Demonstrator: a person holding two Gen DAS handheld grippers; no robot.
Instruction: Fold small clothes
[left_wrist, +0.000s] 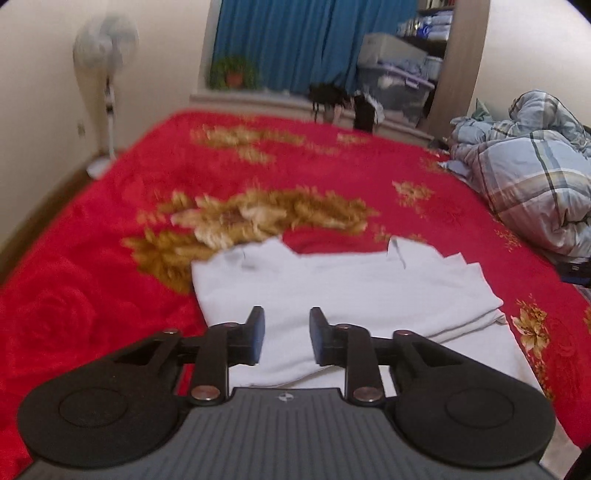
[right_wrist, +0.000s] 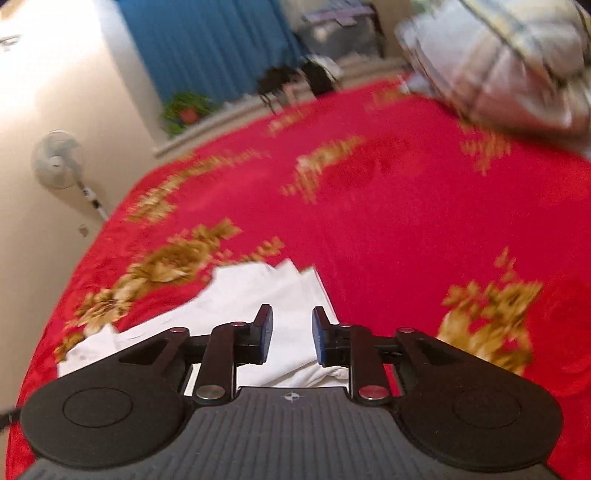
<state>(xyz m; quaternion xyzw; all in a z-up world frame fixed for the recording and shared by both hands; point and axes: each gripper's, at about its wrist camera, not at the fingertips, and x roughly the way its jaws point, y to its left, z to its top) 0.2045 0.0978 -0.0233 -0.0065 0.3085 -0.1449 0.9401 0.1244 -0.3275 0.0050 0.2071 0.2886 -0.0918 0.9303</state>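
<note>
A white small garment (left_wrist: 343, 288) lies partly folded on the red bedspread (left_wrist: 110, 229), with layered edges on its right side. My left gripper (left_wrist: 286, 334) is open and empty, hovering over the garment's near part. In the right wrist view the same garment (right_wrist: 266, 295) lies at lower left on the bedspread (right_wrist: 406, 221). My right gripper (right_wrist: 291, 338) is open and empty above the garment's near right edge. This view is motion-blurred.
A crumpled plaid duvet (left_wrist: 535, 173) sits on the bed's right side and also shows in the right wrist view (right_wrist: 509, 62). A standing fan (left_wrist: 105, 55) is by the left wall. Blue curtains (left_wrist: 295, 40), a potted plant (left_wrist: 232, 74) and storage boxes (left_wrist: 395, 77) are beyond the bed.
</note>
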